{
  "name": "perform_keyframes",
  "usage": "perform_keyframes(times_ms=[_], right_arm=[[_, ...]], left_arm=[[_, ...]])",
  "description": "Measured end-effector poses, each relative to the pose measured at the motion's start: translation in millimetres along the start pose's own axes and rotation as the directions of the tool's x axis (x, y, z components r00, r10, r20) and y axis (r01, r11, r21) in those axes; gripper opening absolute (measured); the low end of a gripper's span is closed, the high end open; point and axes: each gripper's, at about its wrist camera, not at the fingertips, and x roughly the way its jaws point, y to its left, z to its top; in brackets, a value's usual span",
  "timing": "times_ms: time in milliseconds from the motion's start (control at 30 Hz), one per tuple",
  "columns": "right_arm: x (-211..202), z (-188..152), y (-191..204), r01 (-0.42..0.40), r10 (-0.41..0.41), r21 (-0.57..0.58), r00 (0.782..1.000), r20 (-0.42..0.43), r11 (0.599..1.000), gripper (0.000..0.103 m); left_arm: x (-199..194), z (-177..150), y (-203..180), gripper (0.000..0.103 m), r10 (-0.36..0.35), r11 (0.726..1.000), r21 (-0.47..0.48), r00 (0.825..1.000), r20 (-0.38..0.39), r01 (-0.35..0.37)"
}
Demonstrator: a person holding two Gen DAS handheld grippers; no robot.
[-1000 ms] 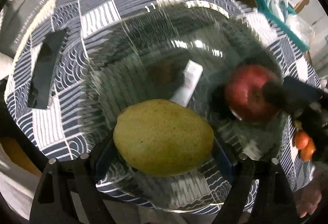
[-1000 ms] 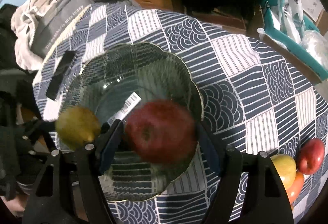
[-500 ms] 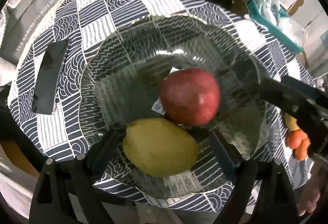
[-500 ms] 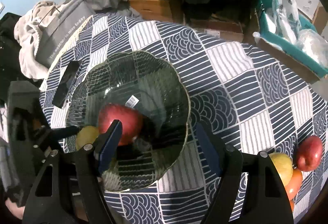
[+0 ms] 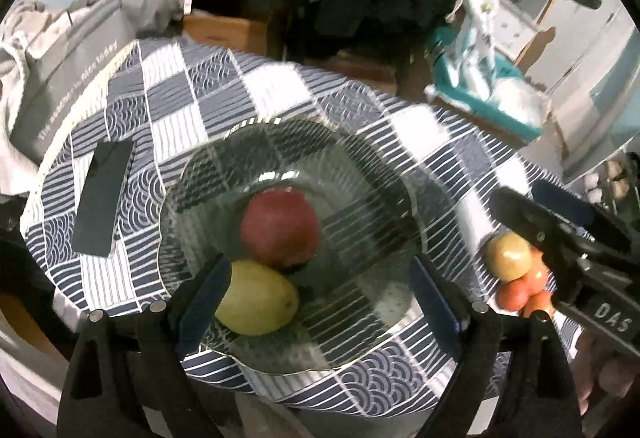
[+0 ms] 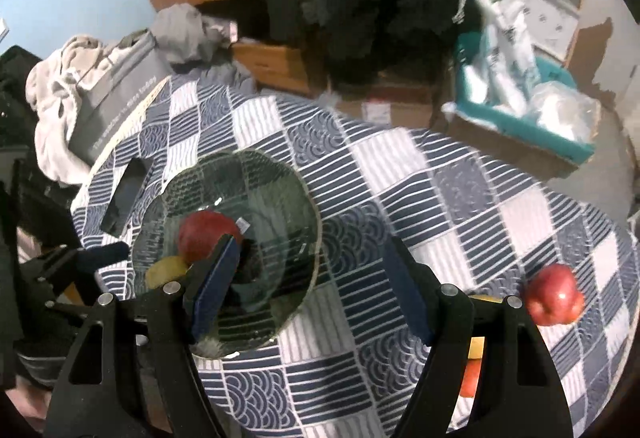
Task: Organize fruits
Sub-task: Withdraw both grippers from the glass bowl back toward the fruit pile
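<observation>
Patterned tablecloth (image 6: pixel 420 197) holds glass bowl (image 5: pixel 360 173) with red apple (image 5: pixel 280 230) touching green mango (image 5: pixel 256 298). Left gripper (image 5: pixel 316 298) and right gripper (image 6: pixel 308 286) both spread wide, empty.

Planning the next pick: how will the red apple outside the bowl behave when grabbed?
The red apple looks round and glossy, so it may roll or slip from a shallow pinch. It seems firm, likely tolerating a squeeze. It lies close to other fruit, which a push could nudge.

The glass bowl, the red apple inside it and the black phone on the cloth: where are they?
glass bowl (image 5: pixel 360 165): left wrist view, far rim.
red apple (image 5: pixel 280 226): left wrist view, middle of its skin.
black phone (image 5: pixel 105 203): left wrist view, centre of its flat face.
</observation>
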Motion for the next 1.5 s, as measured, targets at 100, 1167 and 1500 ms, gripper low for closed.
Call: perform_keyframes(times_ms=[100, 1167, 1500], right_arm=[[-15, -2, -6, 0.036, -0.036, -0.001, 0.999, 0.029, 0.999, 0.075], [-165, -59, -108, 0.155, -0.192, 0.150, 0.940, 0.280, 0.976, 0.080], [-184, -85, -145, 0.211, -0.265, 0.215, 0.928, 0.263, 0.953, 0.080]], left_arm=[[-14, 3, -10, 0.091, -0.023, 1.000, 0.013, 0.999, 0.041, 0.023], [-75, -16, -137, 0.090, -0.191, 0.938, 0.331, 0.950, 0.246, 0.103], [-74, -21, -167, 0.090, -0.218, 0.919, 0.376, 0.950, 0.224, 0.123]])
